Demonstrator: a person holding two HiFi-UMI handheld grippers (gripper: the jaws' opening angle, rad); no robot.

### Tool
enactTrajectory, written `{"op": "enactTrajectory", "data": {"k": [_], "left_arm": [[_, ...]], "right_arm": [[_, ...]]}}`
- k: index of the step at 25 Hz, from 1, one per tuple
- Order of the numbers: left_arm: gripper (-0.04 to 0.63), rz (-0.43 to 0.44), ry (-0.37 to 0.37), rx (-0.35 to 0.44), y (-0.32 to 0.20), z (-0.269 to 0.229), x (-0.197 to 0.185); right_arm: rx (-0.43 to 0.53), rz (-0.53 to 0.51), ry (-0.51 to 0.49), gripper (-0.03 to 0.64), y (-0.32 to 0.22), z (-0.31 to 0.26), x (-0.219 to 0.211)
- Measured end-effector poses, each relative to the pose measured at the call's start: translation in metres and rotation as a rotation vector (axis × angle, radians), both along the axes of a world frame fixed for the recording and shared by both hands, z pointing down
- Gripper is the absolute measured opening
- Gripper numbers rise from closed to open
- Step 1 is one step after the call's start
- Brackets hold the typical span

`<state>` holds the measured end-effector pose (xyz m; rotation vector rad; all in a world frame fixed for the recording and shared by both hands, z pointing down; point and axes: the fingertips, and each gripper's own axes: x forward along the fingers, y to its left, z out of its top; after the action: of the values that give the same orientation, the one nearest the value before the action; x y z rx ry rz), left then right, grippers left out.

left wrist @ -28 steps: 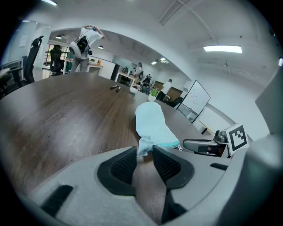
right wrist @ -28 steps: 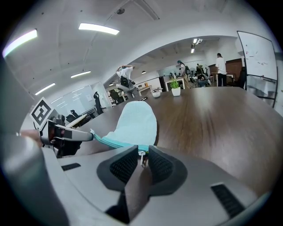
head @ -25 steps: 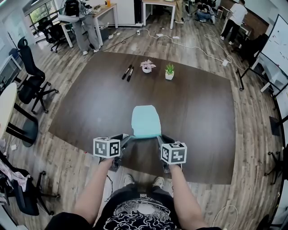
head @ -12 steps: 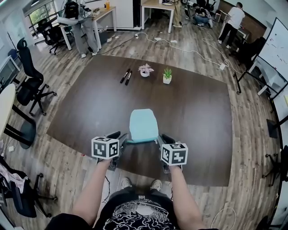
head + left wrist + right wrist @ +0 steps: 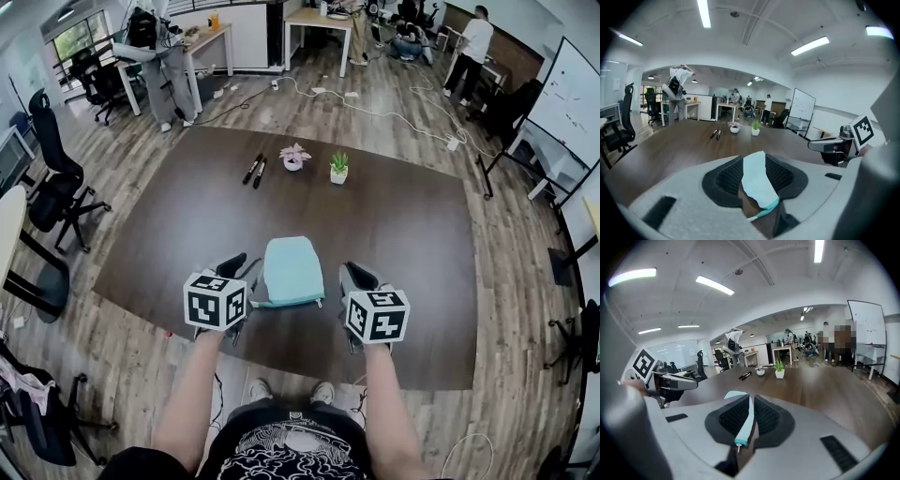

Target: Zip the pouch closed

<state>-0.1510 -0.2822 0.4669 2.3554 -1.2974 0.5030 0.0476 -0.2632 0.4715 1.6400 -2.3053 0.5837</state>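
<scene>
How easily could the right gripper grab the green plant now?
Probably not: the right gripper has just been closing its jaws tighter on the pouch, and the plant stands far across the table.

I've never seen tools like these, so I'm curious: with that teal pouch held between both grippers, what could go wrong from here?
1. The left gripper pinches only a corner of the pouch, so the thin fabric might slip free under a pull.
2. The right gripper, whose jaws have just been closing, clamps the pouch's edge while the zipper pull dangles outside that grip. It may tug fabric instead of the zipper.
</scene>
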Motion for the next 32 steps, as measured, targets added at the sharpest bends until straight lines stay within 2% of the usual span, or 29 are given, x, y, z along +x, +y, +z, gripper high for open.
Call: {"op": "enactTrajectory", "data": {"k": [5,15,22,26,32], "left_arm": [[0.123,0.006,-0.013,0.095,-0.011,-0.04,0.007],[0.066,0.039,-0.072,0.248,-0.011,-0.091,0.015],[0.038,0.01,-0.072,0.295,-0.01,-0.103,0.01],[0.026,-0.008,-0.078,0.319,-0.009,-0.107,0.004],[0.02,-0.03,-0.088,0.312,-0.005,-0.103,0.0]], "right_arm": [[0.109,0.028,0.021,0.003,-0.004,-0.048,0.013],[0.277,0.074,0.112,-0.002,0.003,-0.105,0.031],[0.353,0.087,0.128,-0.002,0.007,-0.121,0.034],[0.36,0.083,0.125,-0.002,0.008,-0.122,0.032],[0.359,0.076,0.127,-0.002,0.008,-0.121,0.031]]}}
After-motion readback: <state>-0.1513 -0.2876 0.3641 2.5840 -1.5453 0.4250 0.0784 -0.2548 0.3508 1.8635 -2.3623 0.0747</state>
